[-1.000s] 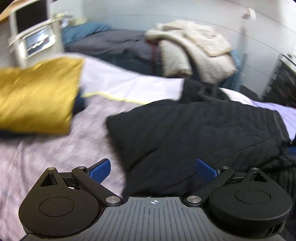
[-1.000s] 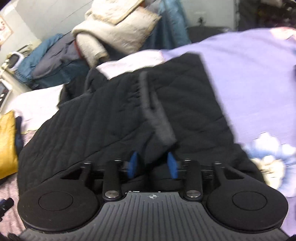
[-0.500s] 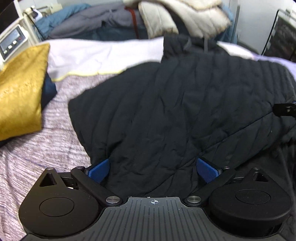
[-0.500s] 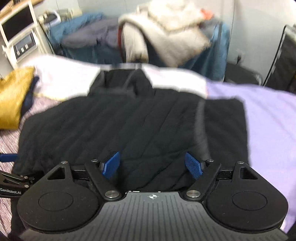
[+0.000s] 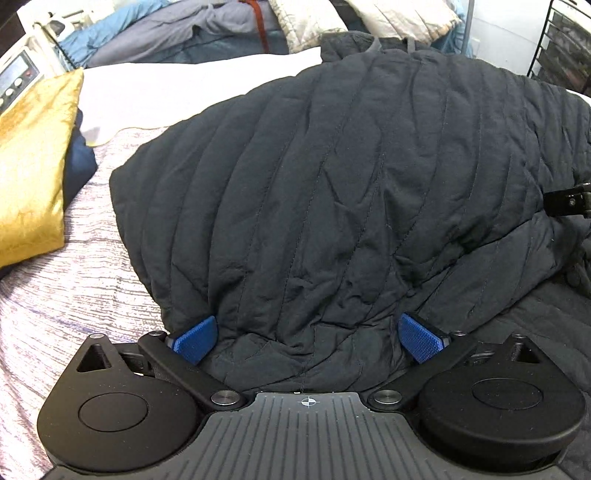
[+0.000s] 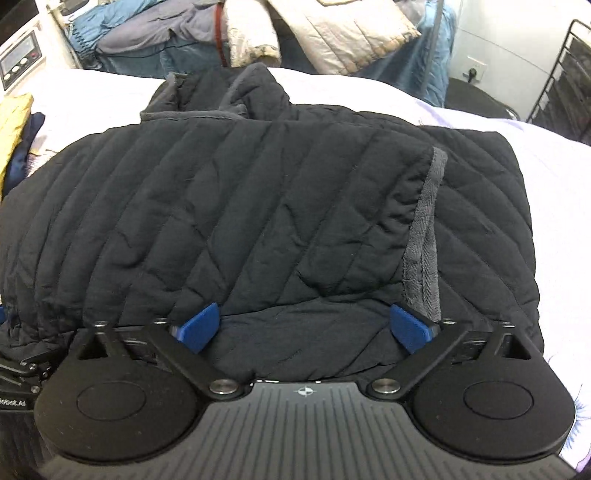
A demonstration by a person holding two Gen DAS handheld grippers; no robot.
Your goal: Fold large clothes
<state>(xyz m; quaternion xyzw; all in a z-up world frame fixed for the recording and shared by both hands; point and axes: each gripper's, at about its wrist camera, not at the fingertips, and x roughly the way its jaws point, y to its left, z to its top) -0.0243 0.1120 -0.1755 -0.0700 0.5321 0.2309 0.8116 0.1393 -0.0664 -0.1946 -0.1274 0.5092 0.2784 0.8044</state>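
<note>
Black quilted jacket (image 6: 258, 206), folded over itself on the bed (image 5: 74, 280) beside the gold pillow (image 5: 33, 173): right tongs (image 6: 306, 325), pinching its hem a second ago, now wide like left tongs (image 5: 306, 336), fold apparently laid

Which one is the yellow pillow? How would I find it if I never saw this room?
Start at the big black quilted jacket spread across the bed. Look to its left, past the striped purplish cover, to the bed's edge. The yellow pillow lies there on something dark blue; it is the only shiny gold thing, unlike the dull beige coats piled behind.
</note>
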